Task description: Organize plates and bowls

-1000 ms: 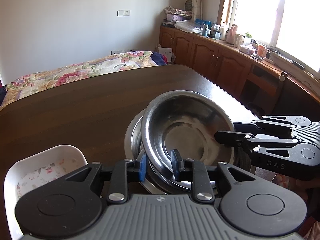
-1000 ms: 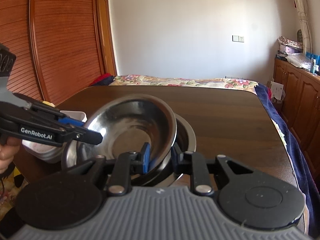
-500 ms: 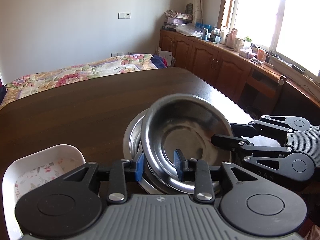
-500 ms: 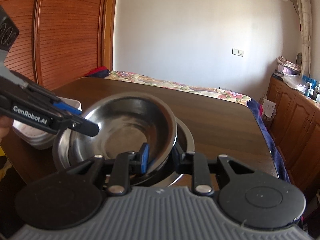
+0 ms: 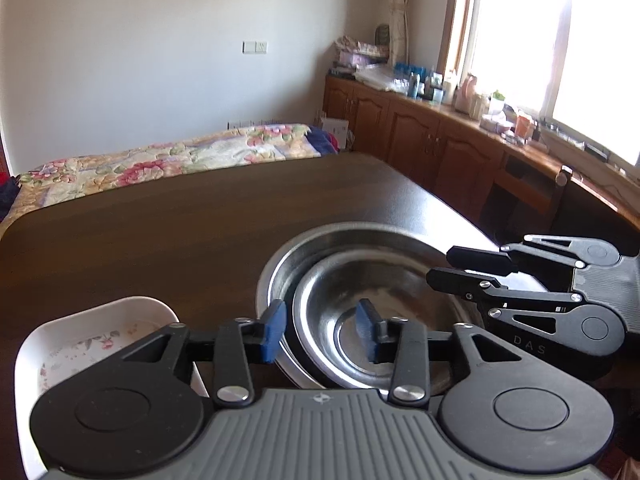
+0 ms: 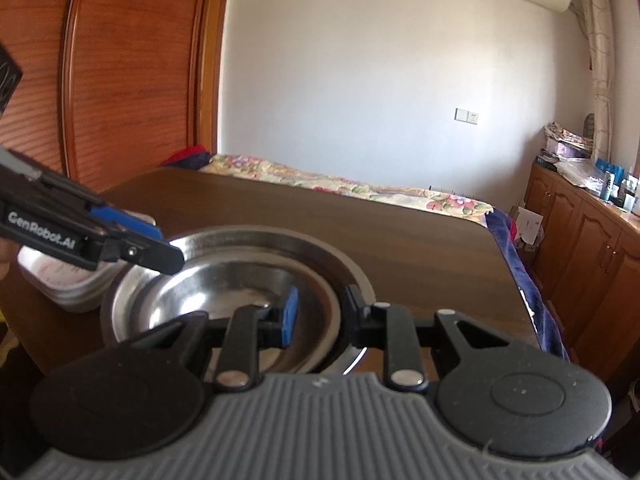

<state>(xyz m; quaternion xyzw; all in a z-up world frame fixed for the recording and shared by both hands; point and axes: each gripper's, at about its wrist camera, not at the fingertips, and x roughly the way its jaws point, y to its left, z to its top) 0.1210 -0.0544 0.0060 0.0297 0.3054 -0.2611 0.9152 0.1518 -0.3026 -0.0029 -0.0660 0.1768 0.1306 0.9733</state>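
**Steel bowl nested in the larger bowl**

The smaller stainless steel bowl (image 5: 372, 300) is being seen lying inside the larger steel bowl (image 5: 280, 268) on the dark wooden table (image 5: 160, 232). The left gripper (image 5: 322, 330) is being held with its jaws apart, straddling the near rims without pinching them. The right gripper (image 6: 320, 314) is likewise being held open, astride the opposite rims. A white floral dish (image 5: 92, 340) is sitting just beside the bowls.
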